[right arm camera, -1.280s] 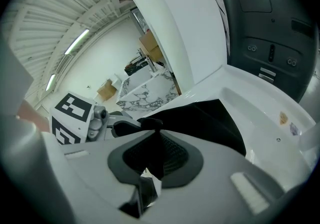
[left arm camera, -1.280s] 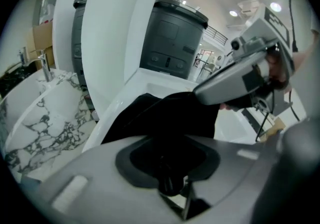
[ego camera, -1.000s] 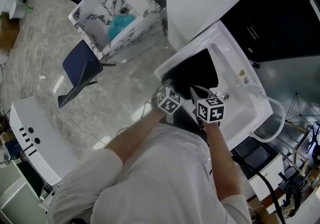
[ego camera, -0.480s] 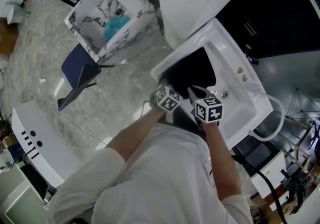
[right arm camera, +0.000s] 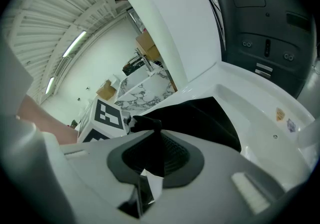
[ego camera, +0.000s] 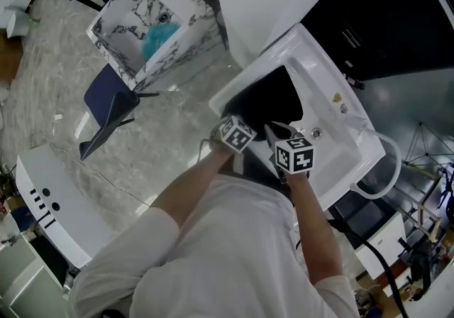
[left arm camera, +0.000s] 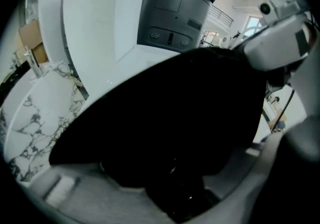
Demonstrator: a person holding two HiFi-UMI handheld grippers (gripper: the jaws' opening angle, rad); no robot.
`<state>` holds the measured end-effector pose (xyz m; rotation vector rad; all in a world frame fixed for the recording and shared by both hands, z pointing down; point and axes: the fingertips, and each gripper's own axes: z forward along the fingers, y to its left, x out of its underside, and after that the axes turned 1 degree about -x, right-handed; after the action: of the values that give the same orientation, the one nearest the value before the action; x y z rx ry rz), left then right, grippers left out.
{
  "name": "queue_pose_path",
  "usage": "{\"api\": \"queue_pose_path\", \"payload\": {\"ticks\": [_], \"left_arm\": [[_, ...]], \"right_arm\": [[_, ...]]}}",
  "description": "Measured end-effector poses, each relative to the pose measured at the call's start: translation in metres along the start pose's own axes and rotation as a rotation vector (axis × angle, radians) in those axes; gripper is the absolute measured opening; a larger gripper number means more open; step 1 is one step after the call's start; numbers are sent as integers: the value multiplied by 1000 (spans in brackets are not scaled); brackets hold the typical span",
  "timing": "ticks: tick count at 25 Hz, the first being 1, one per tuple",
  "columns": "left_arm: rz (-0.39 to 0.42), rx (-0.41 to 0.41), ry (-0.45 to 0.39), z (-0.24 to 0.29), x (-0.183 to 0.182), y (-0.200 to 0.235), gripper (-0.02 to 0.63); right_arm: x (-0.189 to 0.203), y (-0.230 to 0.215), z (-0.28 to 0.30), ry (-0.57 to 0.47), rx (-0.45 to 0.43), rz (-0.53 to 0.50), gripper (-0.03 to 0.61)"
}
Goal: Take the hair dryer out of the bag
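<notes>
A black bag [ego camera: 266, 100] lies in a white sink basin [ego camera: 340, 146]. My left gripper [ego camera: 242, 121] points steeply down at the bag's near edge. In the left gripper view the bag [left arm camera: 165, 118] fills the picture. My left gripper [left arm camera: 175, 188] is open wide, its jaws having just been opening. A dark glossy shape sits low between them, untouched by the pads; I cannot tell whether it is the hair dryer. My right gripper [right arm camera: 150, 163] is shut on a fold of the bag's black edge [right arm camera: 147, 125] with a small white tag. Beside the left one, my right gripper [ego camera: 280, 130] holds still.
A marble-patterned basin [ego camera: 113, 18] with something turquoise inside stands on the floor at the upper left. A blue chair [ego camera: 106, 100] is below it, and a white cabinet [ego camera: 42, 196] at the left edge. A dark grey appliance [left arm camera: 172, 13] rises behind the sink.
The left gripper has dipped slightly toward the bag's mouth. The right gripper keeps its place at the bag's edge. The head view has drifted a little.
</notes>
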<state>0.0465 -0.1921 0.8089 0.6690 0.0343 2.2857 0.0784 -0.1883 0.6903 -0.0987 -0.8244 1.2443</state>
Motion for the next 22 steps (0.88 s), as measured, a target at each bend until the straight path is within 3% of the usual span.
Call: {"api": "queue_pose_path", "payload": {"ticks": [6,11,22], "left_arm": [[-70,78,-65,-21,-17,-8,235],[-114,94,-92,-39,-22,-9,228],[-122,108,-126,-68,-17,-12,215]], "right_arm": [[-4,-5,-3,-22,0,25,109],[-4,-7,-9,-39,-15,36,166],[-1,-25,-16,-67,53,77,155]]}}
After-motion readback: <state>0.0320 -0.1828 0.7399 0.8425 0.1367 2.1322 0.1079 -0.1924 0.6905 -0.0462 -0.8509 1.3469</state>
